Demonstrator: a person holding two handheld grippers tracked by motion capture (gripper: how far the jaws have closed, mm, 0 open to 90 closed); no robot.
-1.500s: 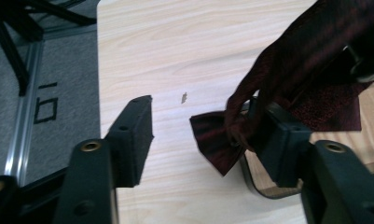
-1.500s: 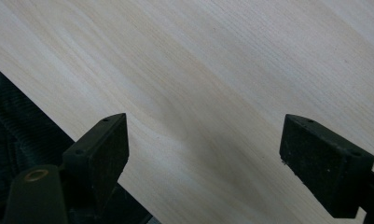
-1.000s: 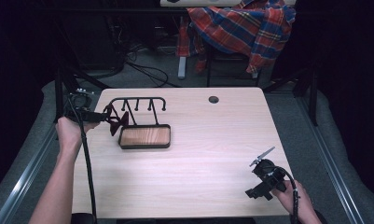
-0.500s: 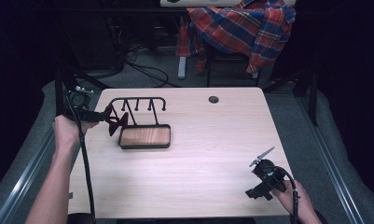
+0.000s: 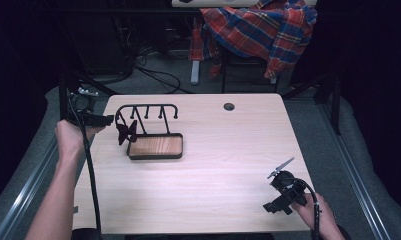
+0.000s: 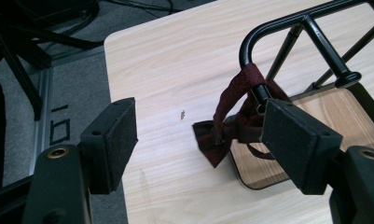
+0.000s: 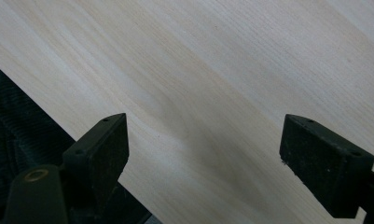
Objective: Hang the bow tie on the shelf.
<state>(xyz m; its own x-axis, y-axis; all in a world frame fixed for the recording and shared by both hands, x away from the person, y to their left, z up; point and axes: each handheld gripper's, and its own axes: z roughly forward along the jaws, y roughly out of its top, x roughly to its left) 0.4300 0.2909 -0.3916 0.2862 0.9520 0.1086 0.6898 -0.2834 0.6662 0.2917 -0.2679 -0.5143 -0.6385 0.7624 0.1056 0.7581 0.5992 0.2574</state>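
A dark red bow tie (image 5: 125, 131) (image 6: 222, 135) hangs by its strap from the left end of a black hook rack (image 5: 147, 107) (image 6: 287, 23), which rises from a wooden tray (image 5: 155, 146) (image 6: 357, 112). My left gripper (image 5: 111, 119) (image 6: 203, 130) sits level just left of the bow tie. Its jaws have just been opening and stand open, with the bow tie a little beyond the tips and nothing pressed between the pads. My right gripper (image 5: 277, 201) (image 7: 203, 144) rests open over bare table near the front right corner.
The light wooden table (image 5: 213, 165) has a round cable hole (image 5: 229, 106) at the back. A plaid shirt (image 5: 260, 30) lies over a chair behind the table. Cables run on the floor at the back left, and a metal rail (image 5: 25, 190) runs along the left.
The left hand has shifted only slightly beside the rack, and the bow tie stays hanging there. The right gripper has not moved.
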